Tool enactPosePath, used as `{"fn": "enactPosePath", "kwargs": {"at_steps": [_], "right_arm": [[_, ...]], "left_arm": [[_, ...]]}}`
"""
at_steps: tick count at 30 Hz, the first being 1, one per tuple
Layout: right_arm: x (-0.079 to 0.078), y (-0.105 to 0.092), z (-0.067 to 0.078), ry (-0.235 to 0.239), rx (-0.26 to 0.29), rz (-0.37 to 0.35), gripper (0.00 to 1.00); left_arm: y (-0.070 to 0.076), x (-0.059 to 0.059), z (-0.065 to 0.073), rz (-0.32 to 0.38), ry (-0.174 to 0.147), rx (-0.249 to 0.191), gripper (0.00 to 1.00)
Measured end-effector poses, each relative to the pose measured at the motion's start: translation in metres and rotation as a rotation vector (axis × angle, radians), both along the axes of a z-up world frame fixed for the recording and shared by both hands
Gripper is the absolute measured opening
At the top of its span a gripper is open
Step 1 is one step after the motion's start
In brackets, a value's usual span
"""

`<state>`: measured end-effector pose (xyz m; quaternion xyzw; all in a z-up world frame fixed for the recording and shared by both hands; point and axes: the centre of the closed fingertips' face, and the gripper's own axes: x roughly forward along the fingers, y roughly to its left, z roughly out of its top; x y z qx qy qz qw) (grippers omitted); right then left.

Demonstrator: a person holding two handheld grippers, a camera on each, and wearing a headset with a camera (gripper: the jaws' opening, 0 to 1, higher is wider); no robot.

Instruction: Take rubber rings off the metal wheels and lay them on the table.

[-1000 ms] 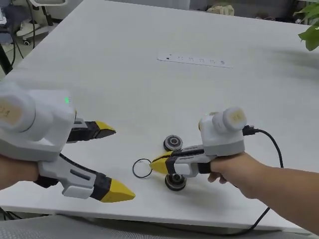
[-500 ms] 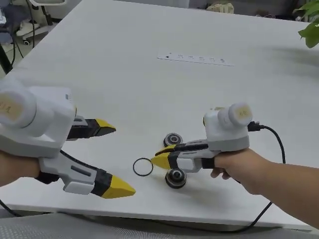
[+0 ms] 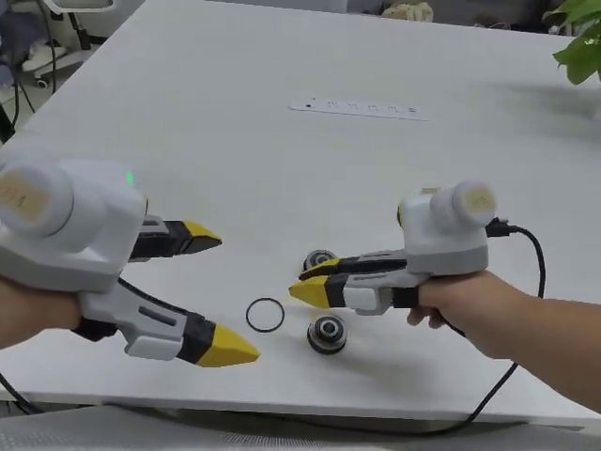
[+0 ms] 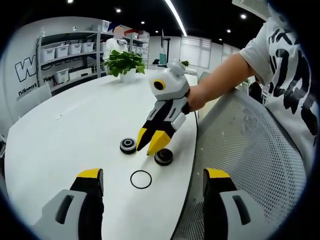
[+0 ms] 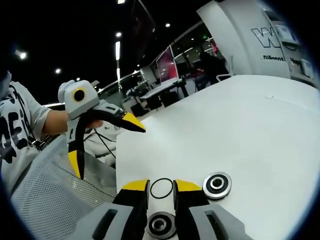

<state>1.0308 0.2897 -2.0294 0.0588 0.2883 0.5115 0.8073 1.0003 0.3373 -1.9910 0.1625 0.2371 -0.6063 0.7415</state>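
A: While L gripper (image 3: 218, 293) gapes wide, empty, how's R gripper (image 3: 301, 283)?
B: Jaws barely apart, holding nothing. Rubber ring (image 3: 248, 315) flat on table (image 3: 282, 169), btwn both grippers, just beside a metal wheel (image 3: 327, 334).

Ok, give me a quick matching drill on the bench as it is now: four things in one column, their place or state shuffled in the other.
1. rubber ring
2. left gripper
3. power strip
4. far wheel

A. jaws spread wide, holding nothing
B. partly behind the right gripper in the head view
C. lying flat on the table, around nothing
D. at the table's far side

Pairs: 1-C, 2-A, 3-D, 4-B
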Motion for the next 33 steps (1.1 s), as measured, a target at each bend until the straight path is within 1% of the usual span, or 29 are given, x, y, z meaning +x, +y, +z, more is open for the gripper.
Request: {"fn": "enactPosePath", "kwargs": {"at_steps": [8, 13, 17, 24, 33], "right_arm": [[0.001, -0.015, 0.009, -0.015, 0.012, -0.016, 0.17], [-0.001, -0.026, 0.011, -0.025, 0.006, -0.022, 0.17], [-0.001, -0.030, 0.011, -0.030, 0.002, -0.028, 0.17], [-0.008, -0.036, 0.016, -0.044, 0.000, -0.025, 0.18], [-0.010, -0.047, 0.019, -0.056, -0.004, -0.036, 0.19]], "left_arm": [[-0.005, 0.001, 0.000, -0.011, 0.000, 0.005, 0.78], [-0.010, 0.001, 0.000, -0.021, 0.000, 0.006, 0.77], [-0.015, 0.001, 0.001, -0.030, -0.001, 0.003, 0.76], [-0.023, 0.003, 0.004, -0.046, -0.007, 0.002, 0.74], [-0.034, 0.005, 0.005, -0.061, -0.008, -0.004, 0.73]]}}
